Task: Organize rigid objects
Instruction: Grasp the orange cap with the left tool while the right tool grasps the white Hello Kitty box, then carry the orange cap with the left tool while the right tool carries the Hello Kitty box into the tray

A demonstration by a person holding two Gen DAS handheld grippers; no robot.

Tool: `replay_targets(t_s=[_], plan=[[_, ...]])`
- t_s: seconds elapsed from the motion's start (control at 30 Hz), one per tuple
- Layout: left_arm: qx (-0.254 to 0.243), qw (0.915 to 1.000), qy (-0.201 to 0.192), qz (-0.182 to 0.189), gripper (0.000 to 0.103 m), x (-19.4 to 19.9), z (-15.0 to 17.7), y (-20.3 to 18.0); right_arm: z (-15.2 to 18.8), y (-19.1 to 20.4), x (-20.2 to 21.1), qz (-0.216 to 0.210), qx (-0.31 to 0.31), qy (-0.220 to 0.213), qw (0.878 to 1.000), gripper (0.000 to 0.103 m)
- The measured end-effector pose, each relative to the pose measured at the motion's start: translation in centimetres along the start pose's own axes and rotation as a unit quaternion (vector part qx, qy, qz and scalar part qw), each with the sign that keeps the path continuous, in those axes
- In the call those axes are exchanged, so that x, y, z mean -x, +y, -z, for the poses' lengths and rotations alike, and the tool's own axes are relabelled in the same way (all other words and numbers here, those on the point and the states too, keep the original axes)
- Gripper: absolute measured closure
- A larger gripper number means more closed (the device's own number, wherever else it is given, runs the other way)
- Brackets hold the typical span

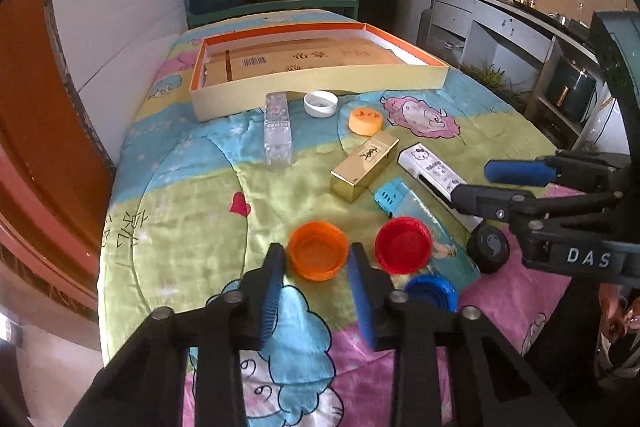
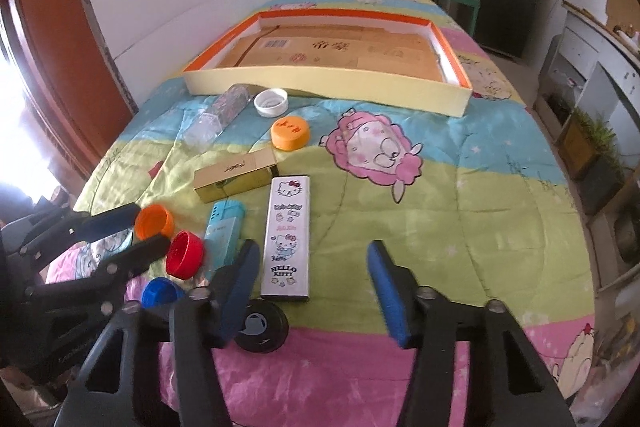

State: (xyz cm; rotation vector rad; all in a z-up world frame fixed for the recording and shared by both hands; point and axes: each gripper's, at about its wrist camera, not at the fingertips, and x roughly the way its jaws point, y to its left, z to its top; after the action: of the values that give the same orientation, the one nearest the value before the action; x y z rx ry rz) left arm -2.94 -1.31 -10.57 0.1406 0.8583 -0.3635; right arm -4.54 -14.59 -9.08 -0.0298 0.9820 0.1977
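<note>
Now, left wrist view: left gripper (image 1: pixel 316 263) straddles the open orange cap (image 1: pixel 318 251) at lower centre, fingertips at either rim; contact not certain, so I read it as unclenched. Right wrist view: right gripper (image 2: pixel 312 267) spread around the near end of the Hello Kitty box (image 2: pixel 289 237), no contact. Box's long axis runs up-frame toward the tray (image 2: pixel 320 87) beyond.

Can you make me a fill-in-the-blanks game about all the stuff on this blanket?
1. The left gripper has its fingers on either side of the ____ cap.
2. The big tray has ____ lying flat inside it.
3. The white box has ____ pictures on it.
4. The cap beside the blue cap is ____.

Answers: orange; cardboard; Hello Kitty; red
</note>
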Motion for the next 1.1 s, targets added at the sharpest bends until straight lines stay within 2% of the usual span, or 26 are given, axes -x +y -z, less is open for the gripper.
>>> replay_targets(t_s=[0.27,0.77,1.1], plan=[[0.013,0.9999,-0.006,0.008,0.072,-0.2,-0.1,0.5,-0.6,1.1,-1.4,-0.009,0.026,0.012,1.000,0.076],[0.046,0.9986,-0.011,0.023,0.073,0.6,-0.8,1.4,-1.1,0.5,0.0,-0.025,0.012,-0.009,1.000,0.077],[0.037,0.9985,-0.037,0.016,0.073,2.2,-2.3,1.0,-2.3,-0.5,1.8,-0.029,0.000,-0.036,0.999,0.077]])
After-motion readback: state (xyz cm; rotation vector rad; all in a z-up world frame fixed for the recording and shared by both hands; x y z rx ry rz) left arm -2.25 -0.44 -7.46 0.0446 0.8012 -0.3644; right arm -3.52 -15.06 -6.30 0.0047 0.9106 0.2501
